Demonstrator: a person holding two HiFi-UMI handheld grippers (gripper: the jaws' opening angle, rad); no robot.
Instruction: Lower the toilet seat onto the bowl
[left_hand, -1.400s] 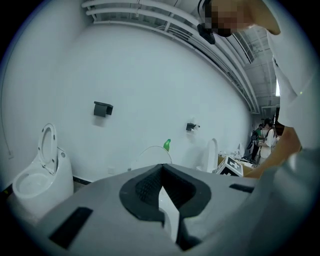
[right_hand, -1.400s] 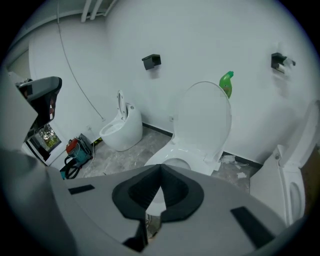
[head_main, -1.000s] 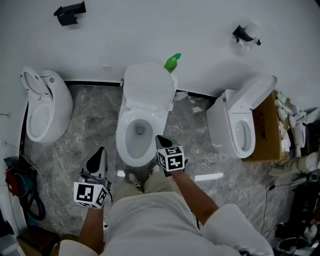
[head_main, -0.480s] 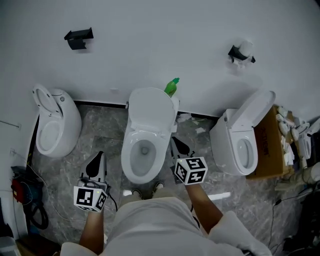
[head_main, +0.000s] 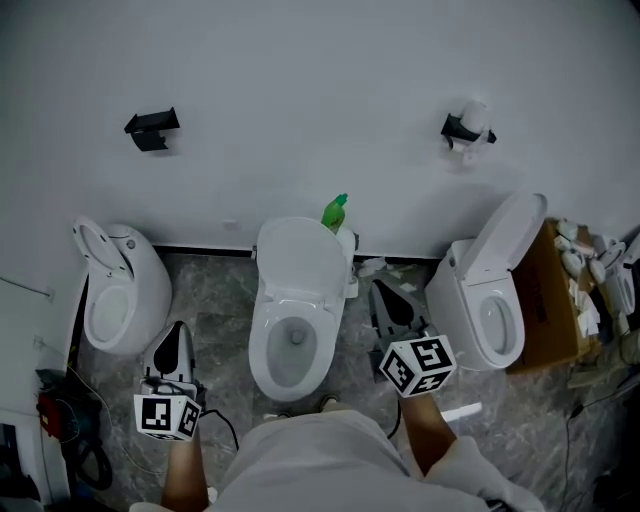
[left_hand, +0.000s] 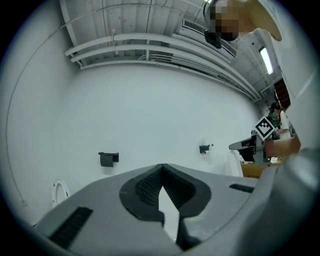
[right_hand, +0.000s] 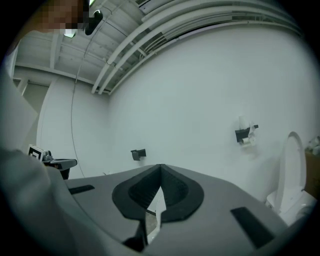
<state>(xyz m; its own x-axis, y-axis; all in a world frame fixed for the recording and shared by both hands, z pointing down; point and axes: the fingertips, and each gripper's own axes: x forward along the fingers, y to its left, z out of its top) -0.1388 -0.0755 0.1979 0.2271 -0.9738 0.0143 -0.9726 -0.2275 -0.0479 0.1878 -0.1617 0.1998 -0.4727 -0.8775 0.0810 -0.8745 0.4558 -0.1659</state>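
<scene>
The seat (head_main: 259, 347) appears to lie flat on the middle bowl (head_main: 290, 385), with only the lid (head_main: 298, 250) upright against the wall, though the steep head view leaves that a judgement.

The right gripper (head_main: 380, 288) is clenched on nothing: its own view shows the pads meeting with bare wall behind them. The left gripper (head_main: 180, 328) is likewise closed and empty.

A second ago the right gripper's tip sat at the bowl's front edge. It has since lifted clear and swung out to the bowl's right side, touching nothing. The left gripper has risen too, and both now point level at the wall rather than down at the toilet. That withdrawal suggests the lowering is finished and the person is straightening up.

In the head view the seat lies at about 8 o'clock from the right gripper's tips, near but apart, and at about 3 o'clock from the left gripper's tips, farther off.
</scene>
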